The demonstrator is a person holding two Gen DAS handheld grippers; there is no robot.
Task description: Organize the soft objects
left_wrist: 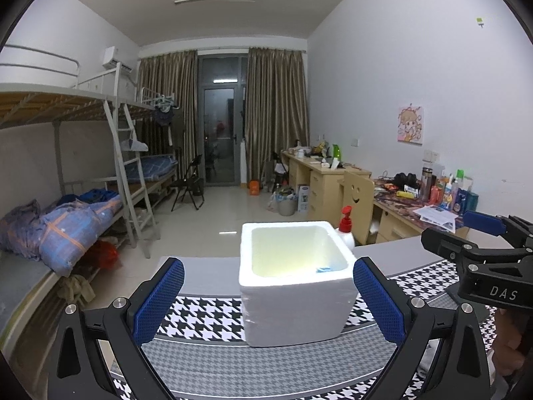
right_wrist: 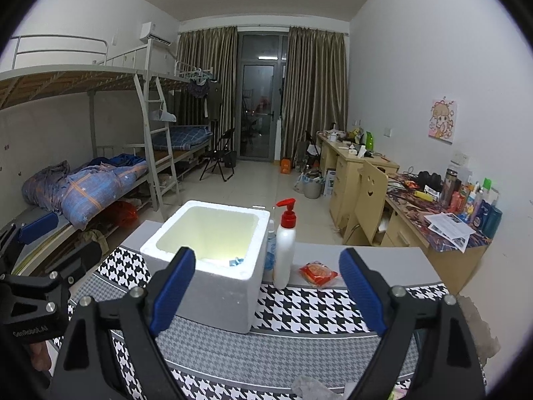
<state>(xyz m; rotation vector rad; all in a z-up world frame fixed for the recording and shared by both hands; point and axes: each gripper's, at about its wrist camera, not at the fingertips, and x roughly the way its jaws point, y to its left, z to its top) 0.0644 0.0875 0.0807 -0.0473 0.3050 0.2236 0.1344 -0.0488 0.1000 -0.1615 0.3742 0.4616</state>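
Observation:
A white foam box (left_wrist: 296, 283) stands open on the houndstooth tablecloth (left_wrist: 206, 320); it also shows in the right wrist view (right_wrist: 213, 266). A small blue thing (left_wrist: 323, 269) lies in its far right corner (right_wrist: 236, 261). My left gripper (left_wrist: 266, 300) is open and empty, just in front of the box. My right gripper (right_wrist: 266, 286) is open and empty, in front of the box's right side. A red snack packet (right_wrist: 318, 273) lies right of the box. A grey soft thing (right_wrist: 308, 387) shows at the bottom edge, another (right_wrist: 479, 330) at the right.
A white pump bottle with a red top (right_wrist: 284, 250) stands right next to the box, also seen behind it (left_wrist: 346, 226). Beyond the table are bunk beds (left_wrist: 83, 200), a wooden chair (right_wrist: 369, 196) and cluttered desks (right_wrist: 443, 213).

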